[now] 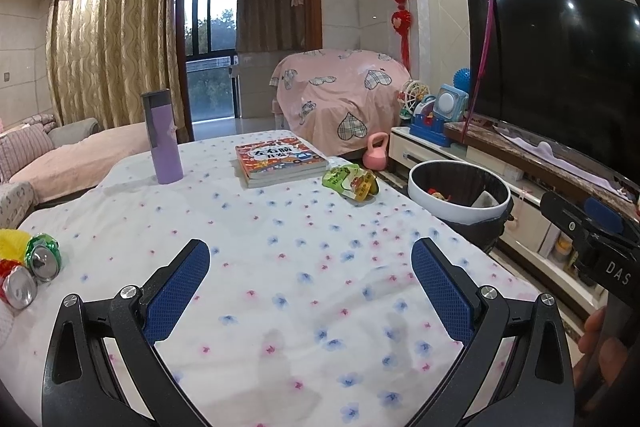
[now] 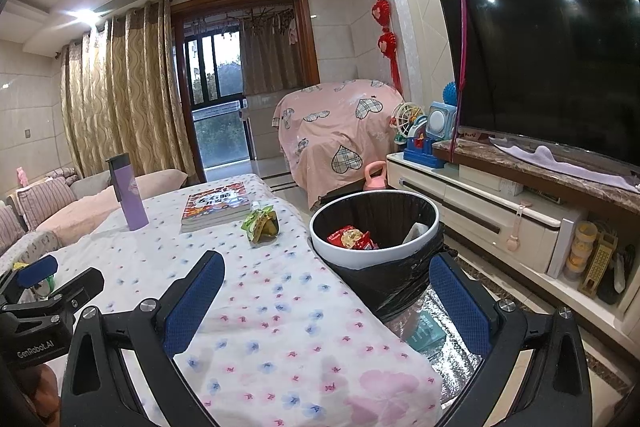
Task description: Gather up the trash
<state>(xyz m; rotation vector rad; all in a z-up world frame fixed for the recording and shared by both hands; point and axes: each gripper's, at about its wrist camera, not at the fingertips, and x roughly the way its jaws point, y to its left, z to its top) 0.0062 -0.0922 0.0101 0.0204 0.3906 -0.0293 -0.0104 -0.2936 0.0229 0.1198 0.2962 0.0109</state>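
While both grippers hang empty over the flowered cloth: trash lies at two ends of the surface point(image 1: 280, 227).
Left gripper point(image 1: 310, 291): fingers spread wide, nothing between them, low centre of the left wrist view.
Right gripper point(image 2: 326, 303): equally wide apart, holding nothing; its right finger sits in front of the bin's black bag in the right wrist view.
Green snack wrapper point(image 1: 351, 183): one, crumpled, centre right of the left view, just beside the books point(image 1: 280, 163) and near the surface edge that faces the bin.
Cans point(image 1: 30, 271): two crushed ones at the far left edge of the left view, one green, one red, shiny ends toward the camera, touching each other; something yellow lies behind them.
Bin point(image 2: 320, 247): one, white rim, black liner, standing off the surface on its right side; a red packet and a pale scrap already inside.
Key relation: the wrapper lies ahead and slightly left of the right gripper, which I judge nearer; the cans lie hard left of the left gripper, its likelier job.
Not trash, likely: one purple bottle point(image 1: 162, 137), two stacked books.
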